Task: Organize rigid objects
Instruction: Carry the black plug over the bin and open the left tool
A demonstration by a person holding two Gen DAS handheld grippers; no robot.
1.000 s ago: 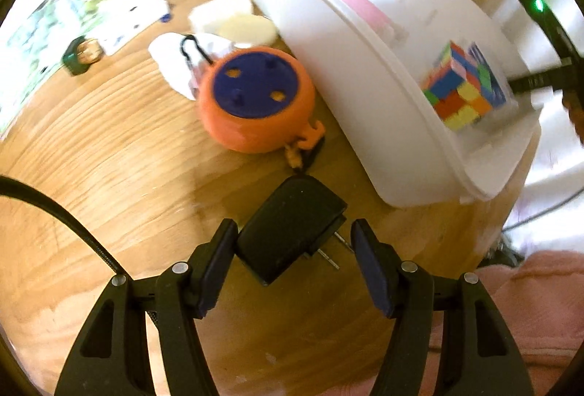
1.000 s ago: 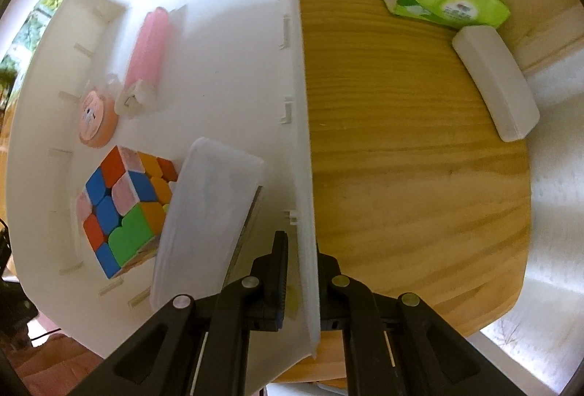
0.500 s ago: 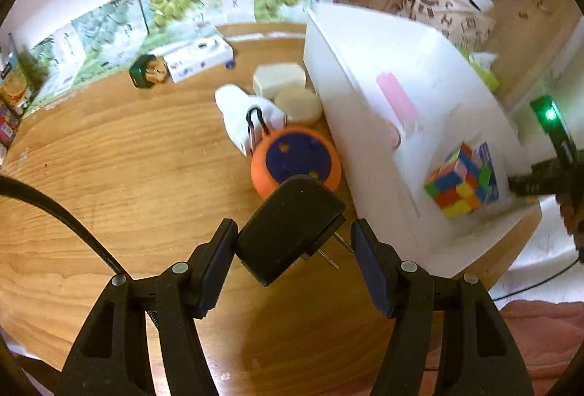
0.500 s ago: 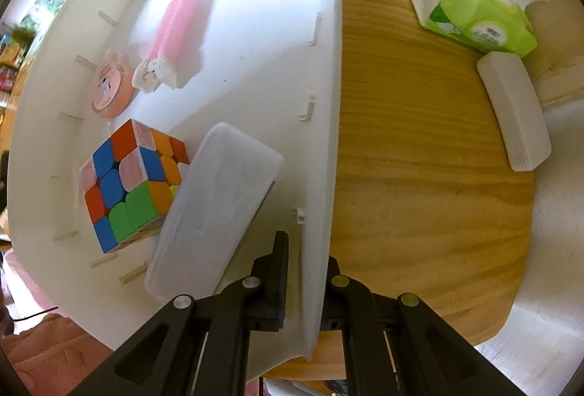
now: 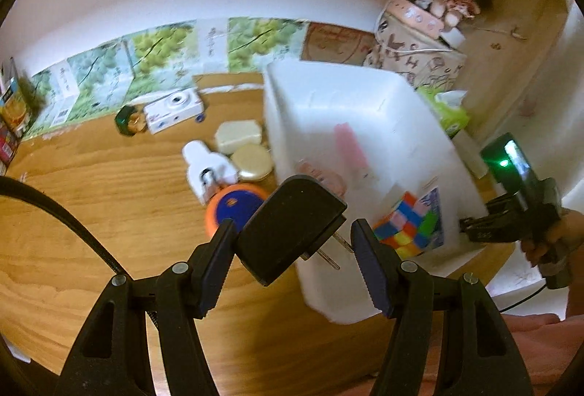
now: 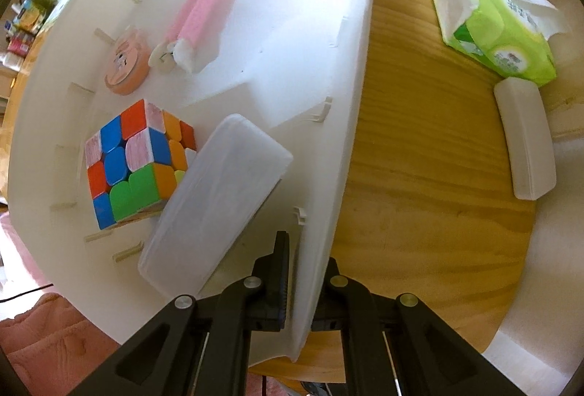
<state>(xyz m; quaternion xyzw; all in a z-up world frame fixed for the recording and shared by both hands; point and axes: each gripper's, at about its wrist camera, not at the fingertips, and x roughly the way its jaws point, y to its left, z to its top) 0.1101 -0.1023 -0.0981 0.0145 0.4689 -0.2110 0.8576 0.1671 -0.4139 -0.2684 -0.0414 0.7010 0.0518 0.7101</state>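
The left gripper (image 5: 292,242) carries a black plug adapter (image 5: 290,228) above the wooden table (image 5: 91,206); its fingers look spread, the left pad touching the adapter, the prongs pointing at the right pad, so a firm clamp cannot be confirmed. The right gripper (image 6: 304,272) has its fingers pinched on the near right wall of the white bin (image 6: 350,75). Inside the bin lie a colour cube (image 6: 135,162), a translucent case (image 6: 215,202), a pink tube (image 6: 197,16) and a round pink tin (image 6: 126,64)
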